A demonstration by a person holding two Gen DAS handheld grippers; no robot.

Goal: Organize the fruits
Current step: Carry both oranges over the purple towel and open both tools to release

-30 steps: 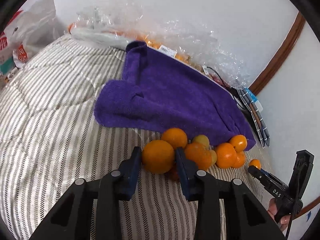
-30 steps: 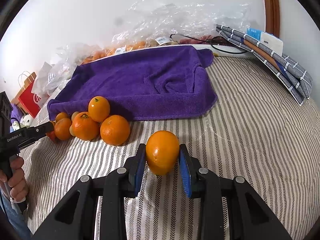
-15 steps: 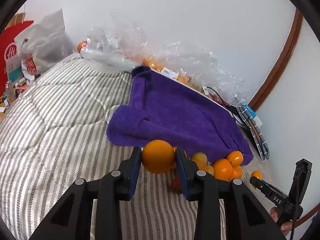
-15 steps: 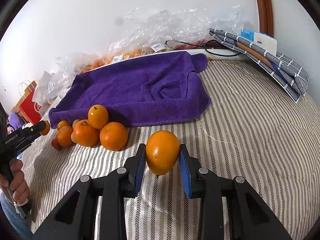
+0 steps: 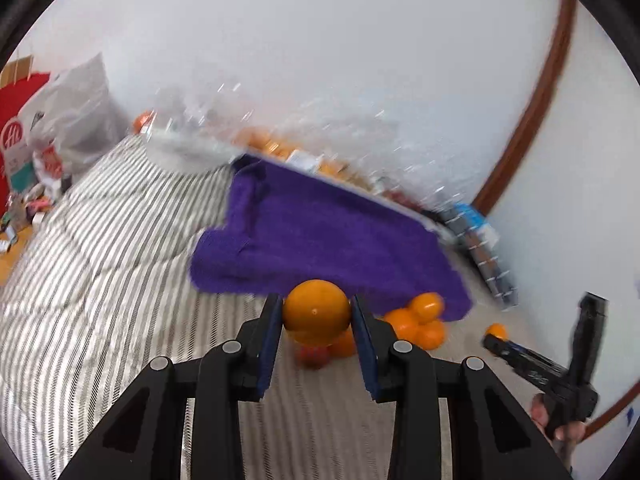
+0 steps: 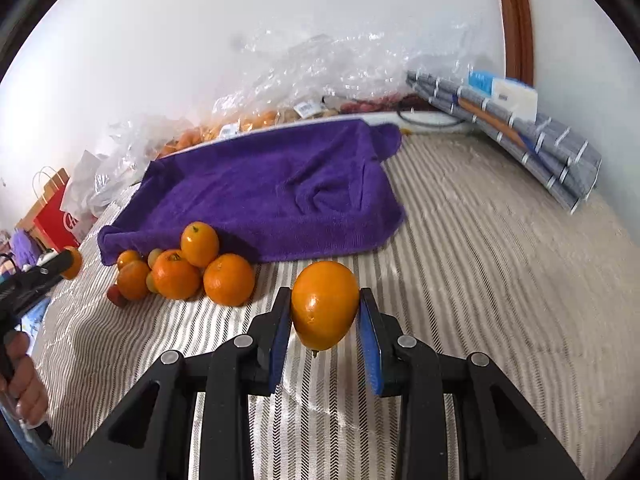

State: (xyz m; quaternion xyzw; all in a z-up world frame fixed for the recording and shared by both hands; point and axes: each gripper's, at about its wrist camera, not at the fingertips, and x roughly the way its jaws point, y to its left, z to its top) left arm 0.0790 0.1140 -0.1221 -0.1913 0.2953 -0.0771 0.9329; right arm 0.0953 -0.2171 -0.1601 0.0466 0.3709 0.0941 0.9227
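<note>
Here, setting: a bed (image 6: 500,280) under a grey-and-white striped cover, with a purple towel (image 6: 272,196) spread ahead of both sets of jaws.
Left gripper (image 5: 316,316): jaws closed on a round orange (image 5: 316,314), held off the cover in front of the towel's near edge.
Right gripper (image 6: 325,312): jaws clamped on a second orange (image 6: 325,304), its stem end pointing down, lifted clear of the cover.
Fruit pile (image 6: 180,268): loose oranges and smaller fruit heaped ahead and to the left of the right jaws, touching the towel's near edge; in the left wrist view they sit just beyond and to the right of the jaws.
Writing: a red paper bag (image 6: 54,216) at far left carries white lettering, too cut off to read.
Hard to make out: the left wrist view is motion-blurred; clear plastic bags (image 6: 320,76) behind the towel hold more orange fruit, its labels too small to read.
</note>
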